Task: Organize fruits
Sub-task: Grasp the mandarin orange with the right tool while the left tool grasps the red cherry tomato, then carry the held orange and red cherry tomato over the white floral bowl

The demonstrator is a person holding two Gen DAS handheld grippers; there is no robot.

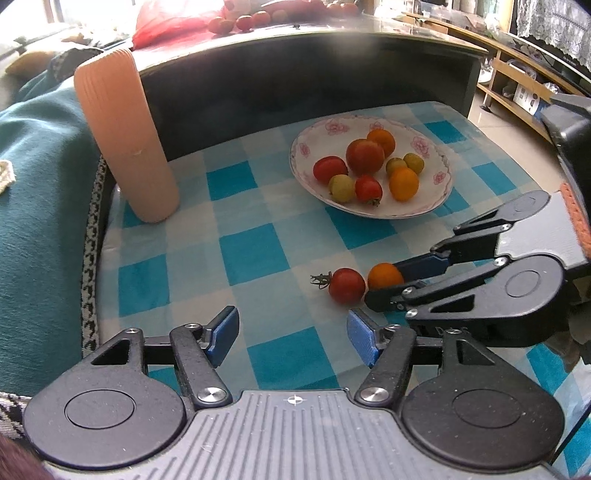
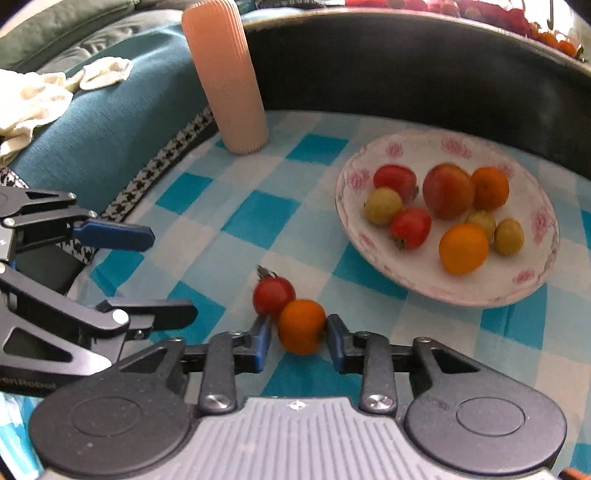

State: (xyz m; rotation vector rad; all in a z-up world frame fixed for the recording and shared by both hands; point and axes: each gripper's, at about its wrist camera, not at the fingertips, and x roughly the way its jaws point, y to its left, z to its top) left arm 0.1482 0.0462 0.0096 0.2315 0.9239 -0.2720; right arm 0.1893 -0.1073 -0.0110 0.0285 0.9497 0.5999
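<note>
On the blue checked cloth (image 1: 251,251) a small orange fruit (image 2: 302,325) sits between the fingers of my right gripper (image 2: 297,332), which is shut on it. A red cherry tomato (image 2: 274,295) with a green stalk touches that fruit on its far left side. From the left wrist view, the right gripper (image 1: 384,282) comes in from the right, with the orange fruit (image 1: 384,275) and the tomato (image 1: 346,285) at its tips. My left gripper (image 1: 291,332) hangs open and empty just short of them. The flowered white plate (image 1: 388,214) (image 2: 461,299) holds several red, orange and green fruits.
A ribbed terracotta cylinder (image 1: 125,136) (image 2: 229,81) stands upright at the cloth's far left corner. A dark curved table wall (image 1: 295,81) rises behind the plate, with more tomatoes and a red bag (image 1: 173,18) on top. A teal cushion (image 1: 37,184) borders the left.
</note>
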